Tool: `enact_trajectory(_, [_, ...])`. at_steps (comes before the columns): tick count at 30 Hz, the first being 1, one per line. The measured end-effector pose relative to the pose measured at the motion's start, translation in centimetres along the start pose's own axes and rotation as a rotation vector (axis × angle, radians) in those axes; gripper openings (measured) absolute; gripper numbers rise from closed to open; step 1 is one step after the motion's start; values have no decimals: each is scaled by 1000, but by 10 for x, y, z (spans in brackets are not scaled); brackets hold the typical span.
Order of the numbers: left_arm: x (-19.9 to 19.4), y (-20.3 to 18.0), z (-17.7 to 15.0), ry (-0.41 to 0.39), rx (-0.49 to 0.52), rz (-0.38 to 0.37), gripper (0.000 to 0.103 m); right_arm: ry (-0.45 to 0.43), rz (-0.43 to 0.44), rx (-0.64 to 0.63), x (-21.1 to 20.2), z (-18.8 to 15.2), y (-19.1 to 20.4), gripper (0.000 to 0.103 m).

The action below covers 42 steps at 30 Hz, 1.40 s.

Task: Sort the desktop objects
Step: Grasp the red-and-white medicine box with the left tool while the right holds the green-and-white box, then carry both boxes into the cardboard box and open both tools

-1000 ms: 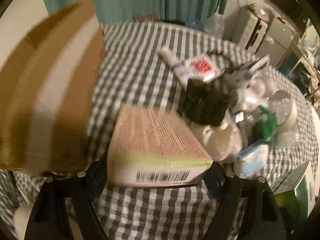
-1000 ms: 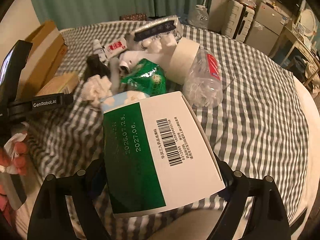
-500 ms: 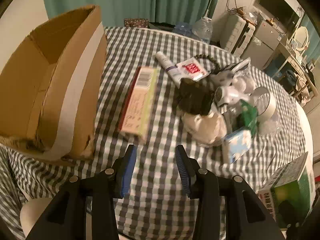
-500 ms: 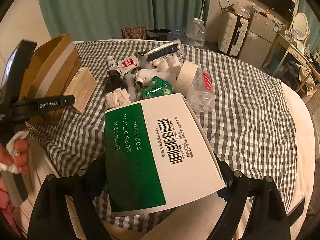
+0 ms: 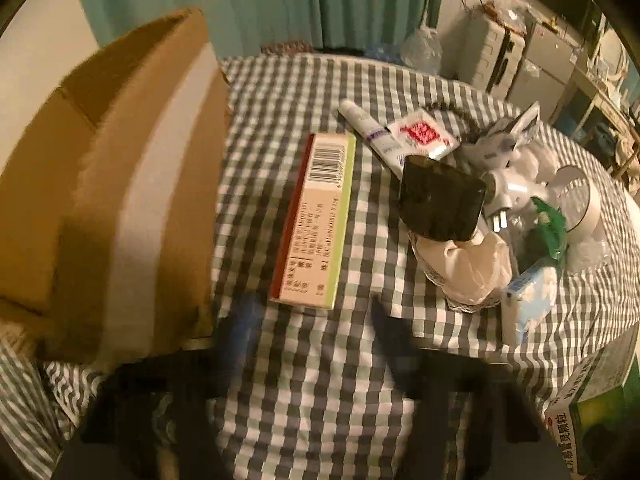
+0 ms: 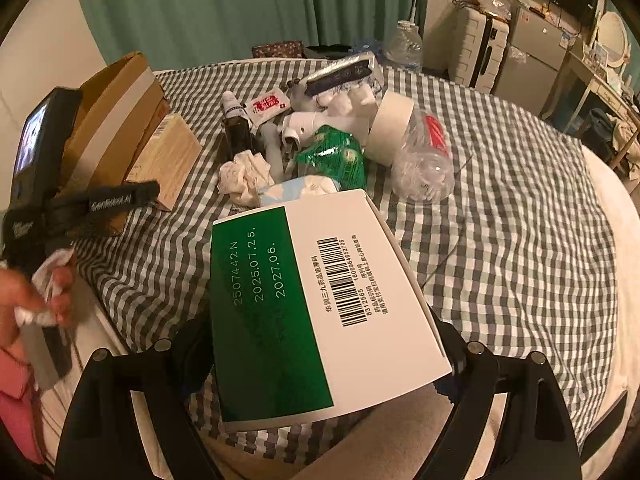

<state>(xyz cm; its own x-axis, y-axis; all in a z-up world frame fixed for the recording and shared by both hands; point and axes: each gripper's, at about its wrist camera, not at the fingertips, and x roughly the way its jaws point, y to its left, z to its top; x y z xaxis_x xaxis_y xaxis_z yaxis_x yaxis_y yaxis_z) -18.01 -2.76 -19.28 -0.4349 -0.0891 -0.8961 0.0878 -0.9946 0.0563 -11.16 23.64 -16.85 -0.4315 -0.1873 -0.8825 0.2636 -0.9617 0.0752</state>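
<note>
My left gripper (image 5: 312, 320) is open and empty, blurred, just short of a long tan medicine box (image 5: 316, 220) that lies flat on the checked tablecloth (image 5: 320, 380). My right gripper (image 6: 320, 340) is shut on a green and white medicine box (image 6: 320, 312) and holds it above the table's near edge. That box also shows at the lower right of the left wrist view (image 5: 600, 408). An open cardboard carton (image 5: 112, 184) stands left of the tan box. The left gripper also shows at the left of the right wrist view (image 6: 116, 200).
A pile sits mid-table: dark bottle (image 5: 440, 200), crumpled tissue (image 5: 468, 268), white tube (image 5: 368, 128), red sachet (image 5: 420, 132), green packet (image 6: 336, 156), tape roll (image 6: 388, 128), crushed plastic bottle (image 6: 424, 164). Suitcase and cabinets stand beyond the table.
My left gripper let go of the tan box a second ago, pulled back, and has now opened wider and moved toward the box again. The right gripper keeps holding its box.
</note>
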Motion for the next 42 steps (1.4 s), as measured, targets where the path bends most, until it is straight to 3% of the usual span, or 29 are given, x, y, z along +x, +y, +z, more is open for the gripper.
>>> enact_trajectory(2, [7, 0, 1, 24, -7, -5, 31, 4, 10, 12, 2, 0, -5, 87])
enact_trajectory(7, [-1, -7, -2, -21, 47, 6, 30, -4, 13, 36, 0, 1, -10, 87])
enact_trajectory(27, [-99, 4, -7, -213, 60, -150, 29, -113, -30, 18, -55, 8, 8, 87])
enact_trajectory(42, [-154, 38, -8, -308, 17, -151, 29, -227, -44, -22, -110, 23, 37, 87])
